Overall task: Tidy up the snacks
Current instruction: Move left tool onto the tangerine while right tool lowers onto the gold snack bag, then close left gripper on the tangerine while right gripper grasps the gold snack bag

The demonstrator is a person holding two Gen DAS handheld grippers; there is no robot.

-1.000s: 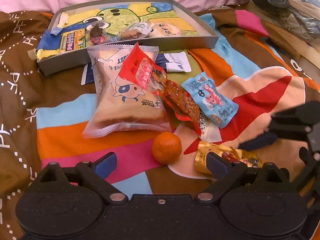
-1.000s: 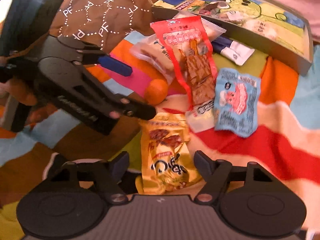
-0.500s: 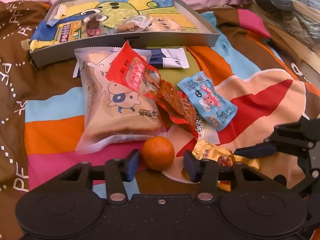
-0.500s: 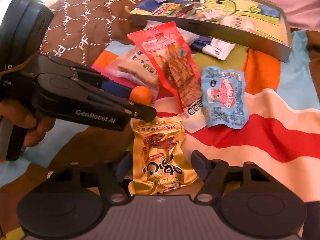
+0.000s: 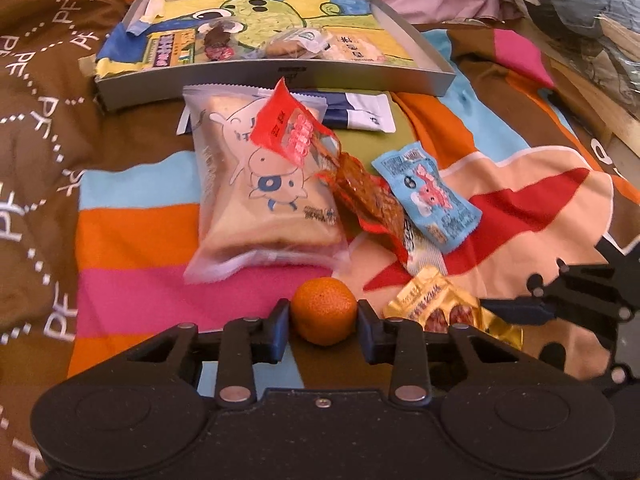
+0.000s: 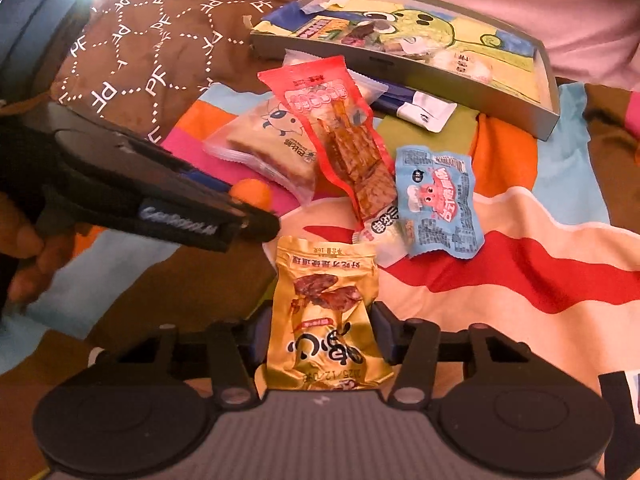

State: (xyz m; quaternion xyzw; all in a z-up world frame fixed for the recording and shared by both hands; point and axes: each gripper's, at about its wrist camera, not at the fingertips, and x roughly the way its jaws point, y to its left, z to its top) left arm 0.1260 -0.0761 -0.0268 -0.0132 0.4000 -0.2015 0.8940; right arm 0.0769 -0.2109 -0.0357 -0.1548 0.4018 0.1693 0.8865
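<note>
Left wrist: left gripper (image 5: pixel 323 316) jaws are pinching the orange (image 5: pixel 323 310); right gripper (image 6: pixel 320 336) is pinching the gold packet (image 6: pixel 326 316). Next, probably lifting both to the tray (image 5: pixel 260 74) at upper centre.

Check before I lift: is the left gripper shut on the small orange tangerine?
Shut on it: the left gripper has both pads against the small orange tangerine, one on each side, no gap showing.

Left tool (image 5: pixel 323 319): a second ago its pads stood wide apart, short of the mandarin (image 5: pixel 324 310); half a second ago half closed beside it; now both pads touch the fruit's sides. Right tool (image 6: pixel 320 338): pads were wide either side of the gold snack packet (image 6: pixel 326 316); now closed against its edges, packet creased between them.
</note>
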